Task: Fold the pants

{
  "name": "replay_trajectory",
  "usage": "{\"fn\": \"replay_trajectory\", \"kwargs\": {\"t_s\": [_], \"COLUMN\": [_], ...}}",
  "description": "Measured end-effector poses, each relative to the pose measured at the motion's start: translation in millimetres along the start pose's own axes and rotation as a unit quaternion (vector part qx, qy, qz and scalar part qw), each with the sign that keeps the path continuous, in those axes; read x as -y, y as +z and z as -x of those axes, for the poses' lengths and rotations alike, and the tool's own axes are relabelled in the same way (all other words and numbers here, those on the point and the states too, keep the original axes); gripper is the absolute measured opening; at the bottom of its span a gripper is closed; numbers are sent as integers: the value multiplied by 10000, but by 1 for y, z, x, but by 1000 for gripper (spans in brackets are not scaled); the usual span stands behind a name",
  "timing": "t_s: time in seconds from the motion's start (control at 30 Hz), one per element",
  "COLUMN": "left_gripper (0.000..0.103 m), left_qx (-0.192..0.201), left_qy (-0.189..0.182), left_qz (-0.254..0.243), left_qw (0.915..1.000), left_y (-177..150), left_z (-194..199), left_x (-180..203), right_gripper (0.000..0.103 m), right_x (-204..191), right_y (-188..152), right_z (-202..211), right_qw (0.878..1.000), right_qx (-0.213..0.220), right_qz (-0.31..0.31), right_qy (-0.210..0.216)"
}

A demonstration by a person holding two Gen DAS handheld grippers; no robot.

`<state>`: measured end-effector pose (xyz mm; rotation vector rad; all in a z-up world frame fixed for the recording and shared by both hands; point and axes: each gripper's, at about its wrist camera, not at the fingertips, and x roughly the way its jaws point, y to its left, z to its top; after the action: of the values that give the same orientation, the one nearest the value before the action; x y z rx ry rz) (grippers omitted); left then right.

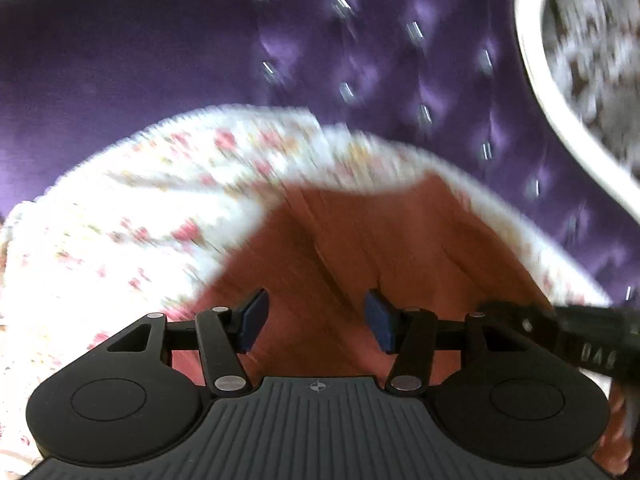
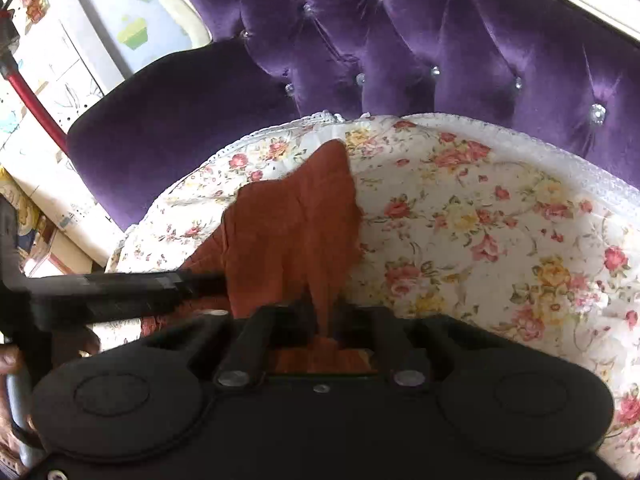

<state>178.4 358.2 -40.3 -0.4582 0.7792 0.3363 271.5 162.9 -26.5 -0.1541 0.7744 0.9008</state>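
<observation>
Rust-brown pants [image 1: 360,240] lie on a white floral seat cover [image 1: 140,200]. In the left wrist view, which is motion-blurred, my left gripper [image 1: 316,320] is open just above the pants, with blue pads [image 1: 252,316] apart and nothing between them. In the right wrist view my right gripper [image 2: 326,320] is shut on a bunched fold of the pants [image 2: 292,224], which rises in a peak ahead of it. The left gripper's black body [image 2: 120,284] comes in from the left beside the cloth. The right gripper [image 1: 560,328] shows at the right edge of the left wrist view.
A purple tufted velvet chair back [image 2: 400,40] with crystal buttons stands behind the floral cover [image 2: 500,220]. A dark purple armrest [image 2: 168,120] is at left. A white frame edge [image 1: 552,100] curves at right. Boxes and clutter [image 2: 60,80] lie beyond the chair's left side.
</observation>
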Motion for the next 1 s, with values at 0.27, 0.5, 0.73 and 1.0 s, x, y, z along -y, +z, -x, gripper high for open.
{"fn": "replay_trajectory", "kwargs": {"t_s": [0.27, 0.5, 0.73, 1.0], "left_gripper": [52, 52, 52, 52], "left_qx": [522, 832, 899, 514], "left_qy": [1081, 1629, 1590, 1233], "left_qz": [722, 351, -95, -741], "left_qw": [9901, 9825, 9831, 9883], "left_y": [14, 14, 12, 0], "left_z": [24, 45, 54, 42], "left_x": [-47, -48, -43, -16], "right_gripper": [13, 14, 23, 55], "right_x": [-53, -128, -164, -145], "right_y": [-1, -64, -103, -104], "right_z": [88, 44, 7, 60], "right_qw": [9825, 9888, 9864, 9893], "right_qx": [1475, 672, 404, 930], "right_qz": [765, 1308, 1516, 1121], "right_qy": [-836, -253, -498, 91]}}
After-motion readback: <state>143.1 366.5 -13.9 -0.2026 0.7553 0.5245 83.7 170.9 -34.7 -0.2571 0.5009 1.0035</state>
